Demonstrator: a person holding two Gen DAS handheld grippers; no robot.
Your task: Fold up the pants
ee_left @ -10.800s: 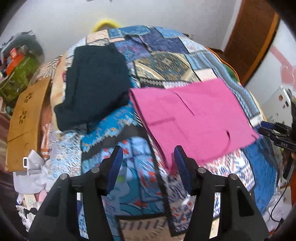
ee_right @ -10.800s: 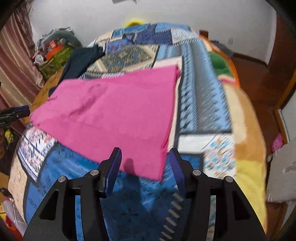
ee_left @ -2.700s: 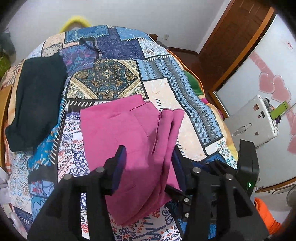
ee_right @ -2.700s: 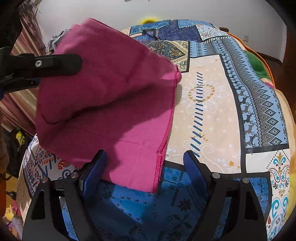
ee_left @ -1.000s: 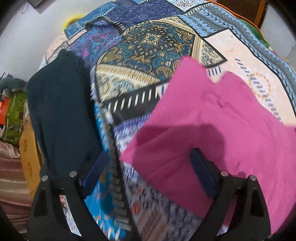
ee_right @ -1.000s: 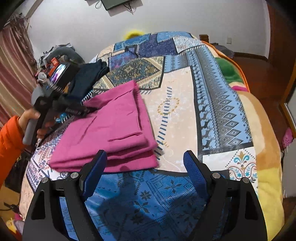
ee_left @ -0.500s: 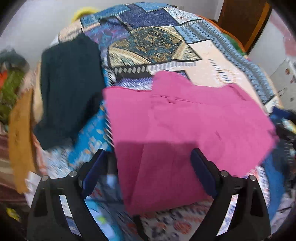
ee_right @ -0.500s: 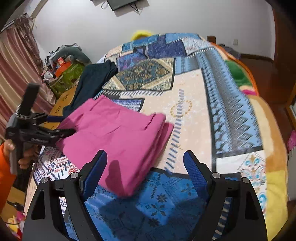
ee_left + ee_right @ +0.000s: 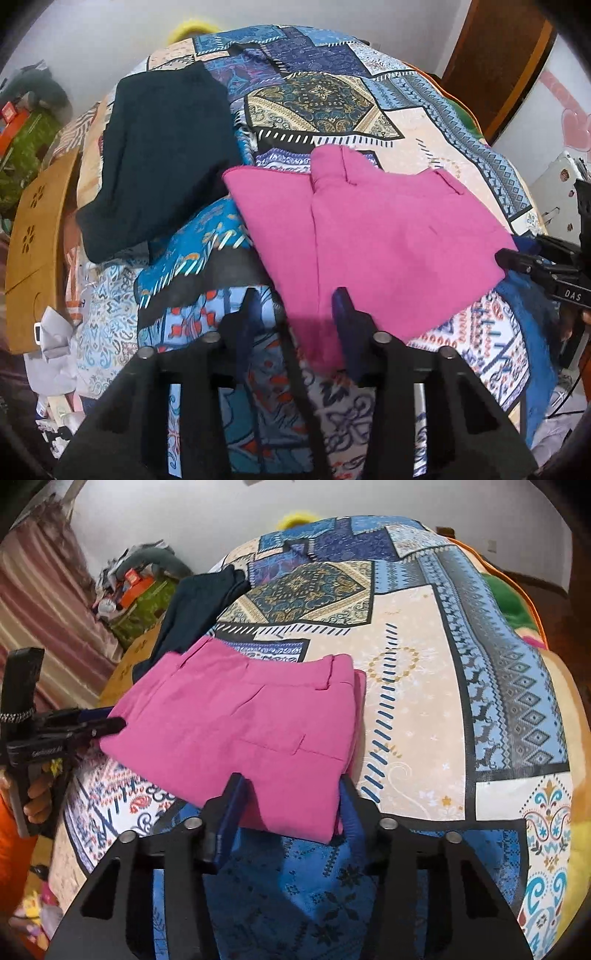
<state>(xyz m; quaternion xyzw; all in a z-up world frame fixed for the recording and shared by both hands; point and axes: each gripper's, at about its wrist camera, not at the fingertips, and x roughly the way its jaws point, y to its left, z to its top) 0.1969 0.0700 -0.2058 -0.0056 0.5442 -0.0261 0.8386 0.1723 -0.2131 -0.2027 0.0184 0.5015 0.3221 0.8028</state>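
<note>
A: Pink cloth fills the left wrist view. The pants [image 9: 388, 236] lie folded into a thick block on the patchwork quilt [image 9: 332, 99], running from centre out to three o'clock. The left gripper [image 9: 295, 314] sits at six o'clock with its jaws closing over the near corner of the pants. I'd say the pads aren't pressing yet.

B: And the dark garment [image 9: 162, 155]?

A: At ten o'clock, just beside the pants and lying separately. The other gripper pokes in at three o'clock by the far edge.

B: Over to the right wrist view.

A: Same pants [image 9: 251, 723], waistband toward twelve. The right gripper [image 9: 291, 794] is at six o'clock, jaws closing around the near hem, cloth between them but not clamped as far as I can see. The left gripper's tips sit at nine o'clock against the left edge.

B: What makes this step go well?

A: My read is that both should pinch every layer at matching corners, then lift evenly so the stack doesn't slide.

B: Any containers?

A: A green box [image 9: 142, 602] at eleven o'clock, heaped with clutter I can't identify.
</note>
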